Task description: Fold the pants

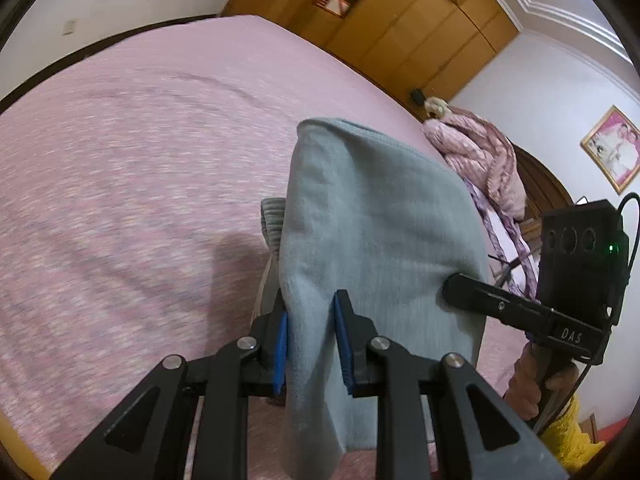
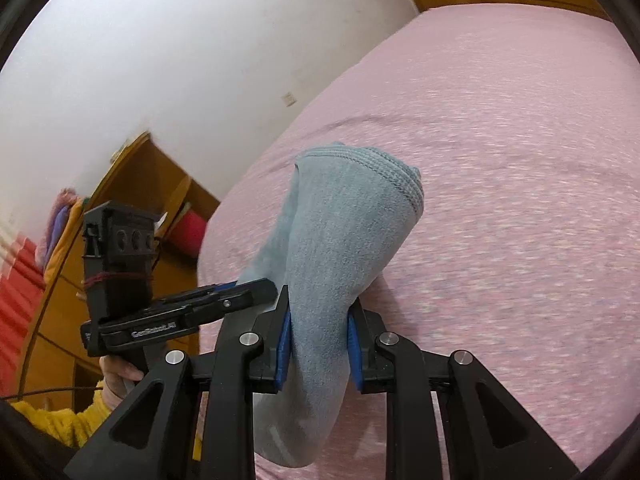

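Gripping pants above wide pink bed.

"DAS" on right hand-held gripper

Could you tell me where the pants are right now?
In both wrist views the grey pants hang above the pink bed, held between the left gripper and right gripper.

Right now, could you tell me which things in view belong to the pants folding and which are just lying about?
Belongs to the job:
pants
left gripper
right gripper
pink bed

Just lying about:
pink quilt
wooden wardrobe
framed picture
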### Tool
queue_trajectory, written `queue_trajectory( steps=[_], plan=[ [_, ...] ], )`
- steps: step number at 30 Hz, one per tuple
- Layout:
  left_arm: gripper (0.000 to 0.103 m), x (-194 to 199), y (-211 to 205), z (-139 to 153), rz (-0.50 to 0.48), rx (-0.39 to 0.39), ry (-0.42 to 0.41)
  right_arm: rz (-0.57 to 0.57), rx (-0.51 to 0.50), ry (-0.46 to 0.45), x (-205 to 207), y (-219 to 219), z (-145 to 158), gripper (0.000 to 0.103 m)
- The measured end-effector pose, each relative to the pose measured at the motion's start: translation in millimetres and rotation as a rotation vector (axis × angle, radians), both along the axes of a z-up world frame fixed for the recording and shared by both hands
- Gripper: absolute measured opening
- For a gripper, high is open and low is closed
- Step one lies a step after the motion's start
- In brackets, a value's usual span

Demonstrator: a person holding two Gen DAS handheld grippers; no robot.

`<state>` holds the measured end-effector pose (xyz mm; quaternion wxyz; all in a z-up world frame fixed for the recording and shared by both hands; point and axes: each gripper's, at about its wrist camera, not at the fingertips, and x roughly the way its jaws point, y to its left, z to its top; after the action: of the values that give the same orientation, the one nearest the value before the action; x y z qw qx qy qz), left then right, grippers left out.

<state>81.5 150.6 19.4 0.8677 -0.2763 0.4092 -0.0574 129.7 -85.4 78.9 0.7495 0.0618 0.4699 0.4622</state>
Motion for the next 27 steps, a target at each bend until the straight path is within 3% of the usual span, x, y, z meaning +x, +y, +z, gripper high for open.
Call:
queue_trajectory(
  steps=[4, 10, 13, 19, 23, 27],
  plan=[
    [0.018, 34, -26, 5, -0.065, -0.002, -0.007, -0.040, -0.010, 0.004, 23, -29, -3, 0.024],
    [0.018, 90, -76, 4, -0.148, 0.055, 0.003, -0.075, -0.071, 0.012, 58, -58, -19, 0.024],
    [0.018, 111, -89, -7, -0.167, 0.060, 0.025, -0.103, -0.130, 0.033, 75, -67, -39, 0.026],
    [0.018, 148, -111, -41, -0.187, 0.154, 0.105, -0.175, -0.221, 0.083, 81, -71, -86, 0.038],
    [0.023, 151, -111, -57, -0.190, 0.165, 0.104, -0.226, -0.189, 0.079, 69, -78, -81, 0.039],
    [0.024, 144, -108, -53, -0.197, 0.168, 0.103, -0.288, -0.222, 0.013, 49, -87, -66, 0.039]
  ],
)
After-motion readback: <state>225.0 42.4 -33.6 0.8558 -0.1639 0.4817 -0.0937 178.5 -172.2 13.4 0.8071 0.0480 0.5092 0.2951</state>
